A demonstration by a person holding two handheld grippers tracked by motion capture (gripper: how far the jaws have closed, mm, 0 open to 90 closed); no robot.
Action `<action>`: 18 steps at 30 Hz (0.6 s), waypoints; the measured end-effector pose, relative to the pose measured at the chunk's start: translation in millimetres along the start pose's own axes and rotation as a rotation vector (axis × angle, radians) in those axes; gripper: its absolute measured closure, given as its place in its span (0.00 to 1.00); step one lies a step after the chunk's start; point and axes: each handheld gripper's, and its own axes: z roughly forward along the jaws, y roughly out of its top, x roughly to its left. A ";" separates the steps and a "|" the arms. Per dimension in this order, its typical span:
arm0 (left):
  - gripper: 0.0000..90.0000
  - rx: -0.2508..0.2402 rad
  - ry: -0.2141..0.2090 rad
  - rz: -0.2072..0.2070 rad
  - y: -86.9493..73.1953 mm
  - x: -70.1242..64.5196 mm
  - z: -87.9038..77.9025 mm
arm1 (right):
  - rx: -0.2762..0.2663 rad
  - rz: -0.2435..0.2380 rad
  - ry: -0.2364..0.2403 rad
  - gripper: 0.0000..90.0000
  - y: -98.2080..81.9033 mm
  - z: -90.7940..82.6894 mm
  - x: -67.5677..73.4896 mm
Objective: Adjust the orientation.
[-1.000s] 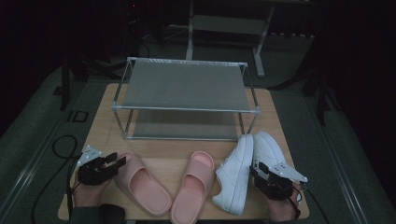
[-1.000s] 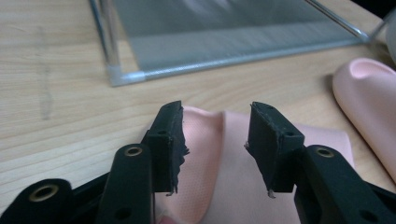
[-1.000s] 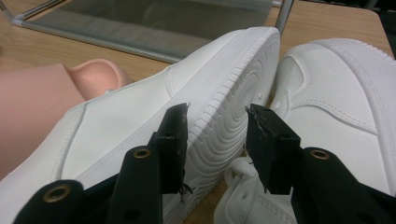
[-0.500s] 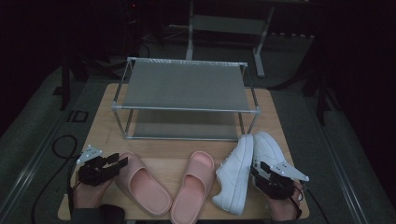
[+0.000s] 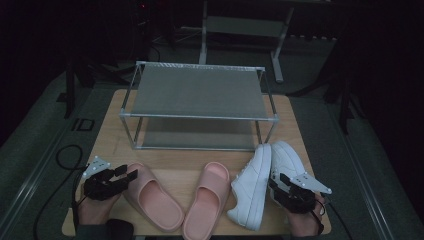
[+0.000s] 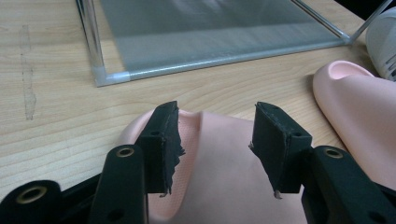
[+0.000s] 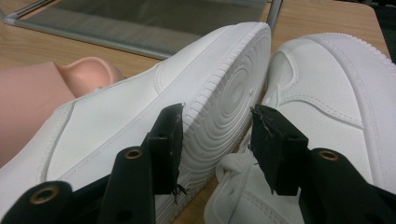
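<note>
Two pink slippers lie at the table's front, the left slipper (image 5: 152, 195) (image 6: 219, 163) and the right slipper (image 5: 207, 200) (image 6: 359, 107). My left gripper (image 5: 127, 175) (image 6: 215, 121) stands open over the left slipper's end. Its jaws have just been opening, and the slipper shows between them untouched. A white sneaker (image 5: 252, 190) (image 7: 140, 116) lies on its side against an upright white sneaker (image 5: 287, 160) (image 7: 327, 88). My right gripper (image 5: 277, 182) (image 7: 217, 121) is open astride the tipped sneaker's sole, its jaws also just opening.
A two-tier metal shoe rack (image 5: 197, 90) (image 6: 210, 32) (image 7: 140, 18) with grey shelves stands at the back of the wooden table (image 5: 115, 130). Bare wood lies between rack and shoes. Cables trail off the table's left edge. The surroundings are dark.
Both pairs of jaws stand slightly wider than before. The hands, the shoes and the rack have kept their places.
</note>
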 end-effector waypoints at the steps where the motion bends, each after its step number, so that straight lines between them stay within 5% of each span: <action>1: 0.56 0.001 0.000 0.011 0.6 -1.8 -1.4 | 0.000 0.000 0.000 0.59 0.0 0.0 0.0; 18: 0.61 0.049 -0.001 0.051 -1.3 -8.1 -4.4 | 0.009 -0.003 -0.007 0.58 -1.3 -0.5 -0.9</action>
